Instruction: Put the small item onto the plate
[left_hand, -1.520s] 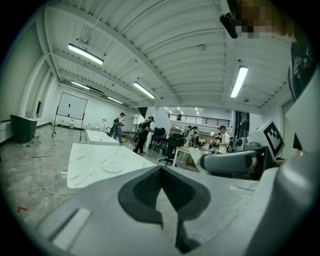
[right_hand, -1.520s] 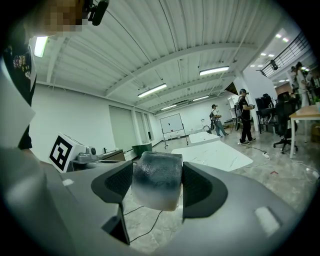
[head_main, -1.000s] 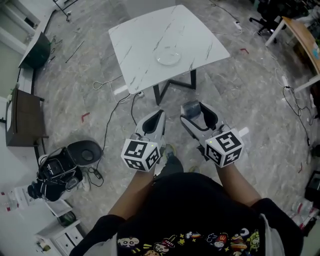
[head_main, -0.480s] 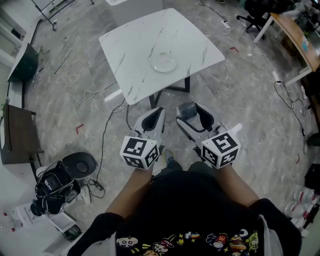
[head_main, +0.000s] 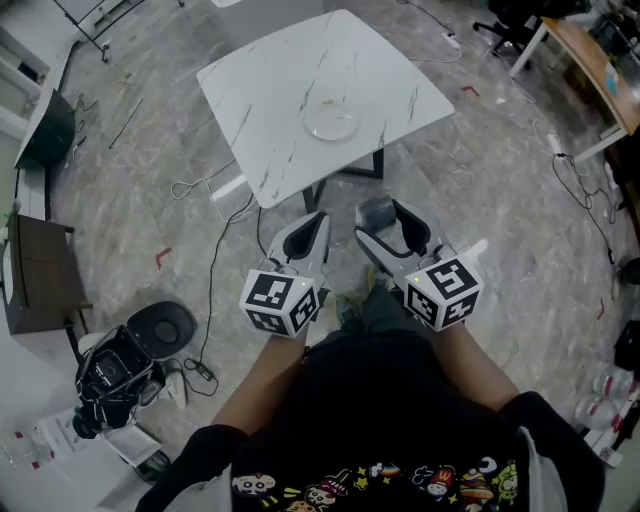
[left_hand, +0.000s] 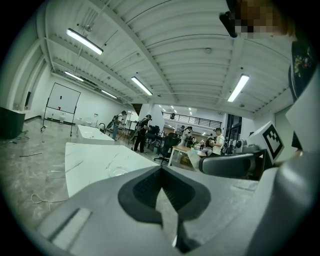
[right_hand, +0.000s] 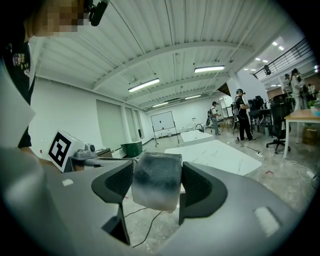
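The small item (right_hand: 156, 182), a frosted grey block with rounded corners, sits clamped between the two dark pads of the right hand-held gripper (head_main: 384, 213), which presses on it from both sides and holds it in the air at about waist level. None of it touches anything else. The left hand-held gripper (left_hand: 161, 174) is beside it, jaws pressed together with nothing between them. Both are over the floor (head_main: 470, 190), short of the near edge of the white marbled surface (head_main: 265, 90). The plate (head_main: 331, 124), clear and shallow, lies near the middle of that surface with nothing on it, well apart from the item. As I judge it, the pick-up is done and the step in hand is the carry toward the plate; the placing is not yet begun. The next move calls for the person to close on the surface, bring the right hand-held gripper forward over its near edge until the item is above the plate's middle, lower it until it rests on the plate, and only then part the jaws, since a block let go from higher up may bounce or slide off.
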